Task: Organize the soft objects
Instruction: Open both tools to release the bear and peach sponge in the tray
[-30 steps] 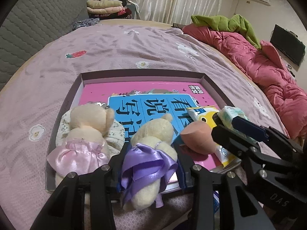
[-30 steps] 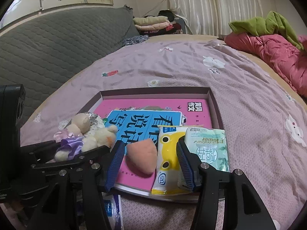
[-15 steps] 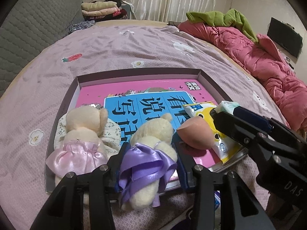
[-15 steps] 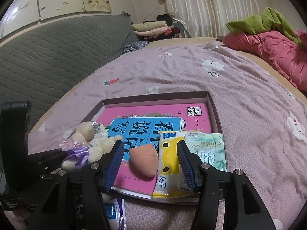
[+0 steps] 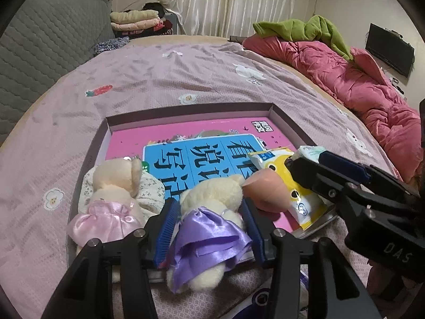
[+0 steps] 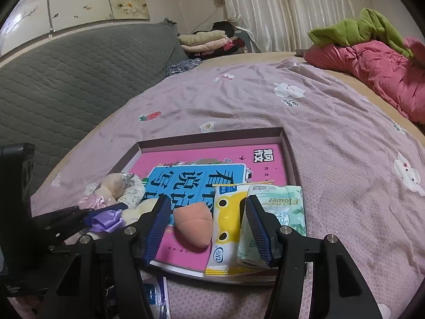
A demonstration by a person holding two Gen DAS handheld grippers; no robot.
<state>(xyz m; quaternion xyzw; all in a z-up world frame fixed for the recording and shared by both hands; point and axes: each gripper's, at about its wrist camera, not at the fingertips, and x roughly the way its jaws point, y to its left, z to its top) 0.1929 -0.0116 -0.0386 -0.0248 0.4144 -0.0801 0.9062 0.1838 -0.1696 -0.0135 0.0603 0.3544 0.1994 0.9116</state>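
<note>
Pink-dress bear point(image 5: 106, 207) lies at the tray's point(image 5: 186, 107) left edge, untouched. Next right, purple-dress bear point(image 5: 209, 220) hangs over the near rim, between the left gripper point(image 5: 208, 228) pads; jaws have just been opening, gaps visible both sides, so released. Plush: light, squashy, satin skirt slippery; grab the torso, not the skirt. Right gripper point(image 6: 205, 226) stands half open around the peach sponge point(image 6: 194, 226) and yellow packet point(image 6: 225, 228), gripping neither. Green tissue pack point(image 6: 287, 207) sits far right.
</note>
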